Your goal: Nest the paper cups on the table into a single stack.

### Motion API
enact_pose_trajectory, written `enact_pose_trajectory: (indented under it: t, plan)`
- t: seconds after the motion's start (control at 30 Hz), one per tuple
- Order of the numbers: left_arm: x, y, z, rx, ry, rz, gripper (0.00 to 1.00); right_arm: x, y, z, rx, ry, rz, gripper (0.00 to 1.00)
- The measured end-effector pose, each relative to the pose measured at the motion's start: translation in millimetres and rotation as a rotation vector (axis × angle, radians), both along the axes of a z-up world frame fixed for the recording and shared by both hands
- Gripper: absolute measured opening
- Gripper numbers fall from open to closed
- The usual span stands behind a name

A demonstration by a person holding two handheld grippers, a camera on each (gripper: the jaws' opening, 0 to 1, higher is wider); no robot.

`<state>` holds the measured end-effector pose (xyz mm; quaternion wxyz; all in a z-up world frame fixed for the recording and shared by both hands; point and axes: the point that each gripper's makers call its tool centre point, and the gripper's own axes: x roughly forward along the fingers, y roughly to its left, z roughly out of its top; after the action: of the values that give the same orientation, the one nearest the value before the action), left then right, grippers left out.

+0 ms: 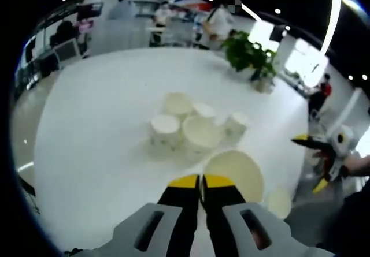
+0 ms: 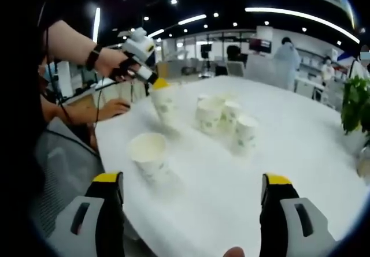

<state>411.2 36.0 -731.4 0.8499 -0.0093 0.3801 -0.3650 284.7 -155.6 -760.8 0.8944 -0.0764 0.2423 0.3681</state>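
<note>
White paper cups stand on a round white table (image 1: 98,124). In the left gripper view my left gripper (image 1: 201,181) is shut on the rim of one paper cup (image 1: 234,173), held just in front of a cluster of several cups (image 1: 199,133). The right gripper view shows that held cup (image 2: 163,104) hanging from the left gripper (image 2: 157,84) beside the cluster (image 2: 211,114). One lone cup (image 2: 149,153) stands nearer the table's edge, ahead of my right gripper (image 2: 192,182), which is open and holds nothing. My right gripper (image 1: 311,161) also appears off the table's right edge.
A potted green plant (image 1: 251,55) stands at the far side of the table, and shows again as the plant (image 2: 355,104) at the right. The person's forearm (image 2: 69,37) reaches in from the left. Desks and people fill the room beyond the table.
</note>
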Motion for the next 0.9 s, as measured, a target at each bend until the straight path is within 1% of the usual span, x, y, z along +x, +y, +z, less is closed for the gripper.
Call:
enact_pose_trajectory:
  t: [0.1,0.17,0.27,0.4,0.47,0.53,0.6,0.63,0.7,0.8,0.9]
  plan:
    - [-8.9,-4.3,3.3,0.003,-0.008,-0.025,0.00,0.9,0.1,1.6,-0.003,-0.002,-0.002,0.99]
    - [-15.3,-7.1,4.9,-0.001,0.005,-0.037,0.00,1.9,0.1,3.1,-0.007,-0.009,-0.003,0.99]
    - [-22.5,-11.4,12.5,-0.007,0.003,-0.066,0.00,3.6,-1.1,4.7,-0.013,-0.014,-0.005,1.00]
    - [-28.3,-14.7,20.4,-0.016,-0.001,-0.078,0.00,9.5,-6.6,9.1,-0.010,-0.024,-0.025,1.00]
    - [-31.9,-15.6,21.0,-0.017,0.002,-0.084,0.00,11.5,-9.0,10.2,-0.004,-0.026,-0.037,1.00]
    - [-33.3,-19.4,25.3,-0.053,0.016,-0.070,0.00,12.5,-9.8,10.8,-0.001,-0.026,-0.040,1.00]
    - [-33.4,-23.2,32.2,-0.077,0.006,-0.072,0.00,13.2,-10.7,10.8,-0.010,-0.029,-0.038,1.00]
    - [-32.6,-23.5,34.2,-0.088,0.015,-0.058,0.00,13.9,-11.7,11.5,-0.020,-0.037,-0.038,1.00]
    - [-35.2,-24.2,32.3,-0.066,0.011,-0.078,0.00,14.2,-11.9,12.8,-0.021,-0.039,-0.038,1.00]
    - [-40.4,-30.3,35.7,-0.082,0.036,-0.086,0.00,14.7,-12.3,13.4,-0.028,-0.042,-0.039,1.00]
    - [-45.7,-36.0,35.7,-0.082,0.043,-0.104,0.00,15.5,-12.4,12.4,-0.033,-0.041,-0.040,1.00]
